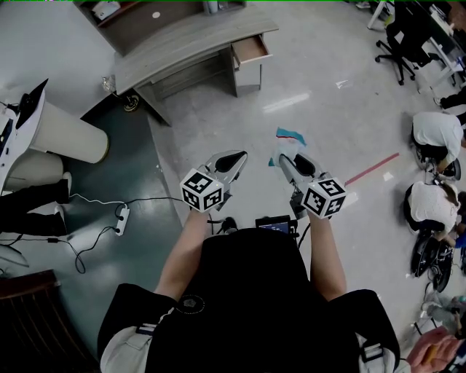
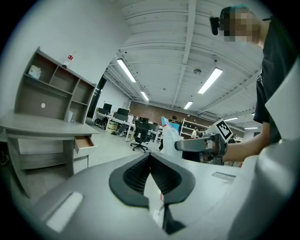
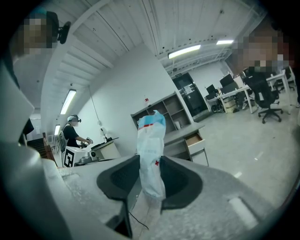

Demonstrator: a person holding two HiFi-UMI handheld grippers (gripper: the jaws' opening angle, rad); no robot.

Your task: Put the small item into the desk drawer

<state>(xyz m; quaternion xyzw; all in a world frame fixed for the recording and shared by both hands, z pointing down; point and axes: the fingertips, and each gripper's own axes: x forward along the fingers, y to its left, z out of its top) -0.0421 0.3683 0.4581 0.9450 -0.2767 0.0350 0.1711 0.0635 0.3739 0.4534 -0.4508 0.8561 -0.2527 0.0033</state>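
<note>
My right gripper is shut on a small white packet with a blue top and a red stripe; the packet sticks out past the jaws. The left gripper hangs beside it, shut with nothing between its jaws. Both are held above the floor, well short of the grey desk at the top. Its drawer at the right end stands pulled out, also seen as a wooden drawer and drawer. The right gripper with the packet shows in the left gripper view.
A power strip with cables lies on the dark floor area at left. A white cylindrical stand is at far left. Office chairs and people occupy the right side. A shelf unit sits on the desk.
</note>
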